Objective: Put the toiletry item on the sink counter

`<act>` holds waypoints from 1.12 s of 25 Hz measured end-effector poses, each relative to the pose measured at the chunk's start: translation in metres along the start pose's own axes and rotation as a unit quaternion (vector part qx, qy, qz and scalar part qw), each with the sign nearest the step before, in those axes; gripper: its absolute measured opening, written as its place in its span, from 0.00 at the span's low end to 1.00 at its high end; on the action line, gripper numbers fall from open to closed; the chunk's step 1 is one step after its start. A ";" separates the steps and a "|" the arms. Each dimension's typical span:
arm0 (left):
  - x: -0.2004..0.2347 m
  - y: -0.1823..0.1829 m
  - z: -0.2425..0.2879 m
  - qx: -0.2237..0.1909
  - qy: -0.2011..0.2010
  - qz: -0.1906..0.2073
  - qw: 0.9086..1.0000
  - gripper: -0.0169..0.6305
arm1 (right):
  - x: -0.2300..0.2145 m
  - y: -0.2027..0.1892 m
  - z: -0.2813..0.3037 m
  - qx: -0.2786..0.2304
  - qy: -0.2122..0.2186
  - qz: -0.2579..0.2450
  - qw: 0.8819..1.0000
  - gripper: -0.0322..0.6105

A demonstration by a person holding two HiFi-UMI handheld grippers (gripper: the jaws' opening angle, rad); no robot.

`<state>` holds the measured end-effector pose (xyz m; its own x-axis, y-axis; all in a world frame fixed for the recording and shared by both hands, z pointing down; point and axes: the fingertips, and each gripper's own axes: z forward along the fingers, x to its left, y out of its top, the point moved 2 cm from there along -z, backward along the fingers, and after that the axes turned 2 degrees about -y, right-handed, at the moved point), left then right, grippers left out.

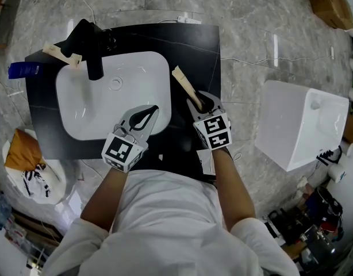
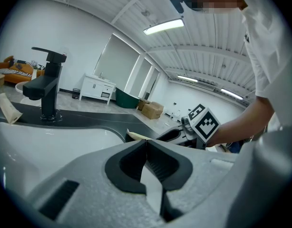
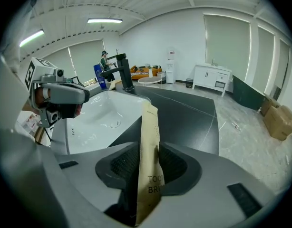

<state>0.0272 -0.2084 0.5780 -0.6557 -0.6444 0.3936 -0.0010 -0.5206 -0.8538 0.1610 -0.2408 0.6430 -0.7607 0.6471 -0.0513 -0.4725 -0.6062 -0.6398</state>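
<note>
A: Head view first, quick. Where's the item?

B: Tan toothbrush packet (image 1: 185, 84), over the black counter (image 1: 194, 45), just right of the white basin (image 1: 136, 79). Its near end sits in the right gripper (image 1: 200, 101), and its far end points away toward the back edge. I can't tell from up here whether it lies flat.

A: Left gripper?

B: The left gripper (image 1: 155, 109) hangs over the basin's near right corner, close to the other one. It's carrying nothing.

A: Anything else on top?

B: A black faucet (image 1: 93, 50) at the back, with a second tan packet (image 1: 60, 53) beside it.

A: Left gripper view.

B: The jaws are brought together, tips meeting, with nothing between them. Basin and faucet are ahead, and the right gripper is off to the side.

A: Right gripper view.

B: The packet stands on edge between the jaws, print starting "TOOT". The jaws are parted about as wide as the packet, with pads alongside it. They look slack rather than clamped.

A: Progress?

B: Nearly done, I'd say. The packet is brought to the counter beside the basin and the grip looks let go. What's left is to see it settle on the black top and back the right gripper off without dragging it. Not complete until it lies there alone.
</note>
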 end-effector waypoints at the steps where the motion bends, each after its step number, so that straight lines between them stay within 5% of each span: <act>1: 0.000 0.000 -0.001 0.000 -0.001 0.000 1.000 0.05 | 0.001 0.000 0.000 0.000 0.003 0.000 1.000 0.21; 14: 0.002 0.011 -0.014 -0.014 -0.006 0.005 1.000 0.05 | 0.006 0.023 -0.016 -0.034 -0.002 0.008 0.999 0.26; 21: 0.001 0.057 -0.034 -0.047 -0.019 0.022 0.998 0.05 | 0.009 0.094 -0.075 -0.137 -0.008 0.034 0.990 0.20; 28: -0.003 0.111 -0.064 -0.079 -0.029 0.080 0.993 0.05 | 0.017 0.177 -0.159 -0.264 -0.037 0.005 0.964 0.09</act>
<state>-0.0197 -0.2285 0.4600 -0.6126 -0.7452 0.2635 -0.0219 -0.3172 -0.9481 0.1355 -0.2632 0.4071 -0.8032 0.5955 -0.0169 -0.1878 -0.2799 -0.9415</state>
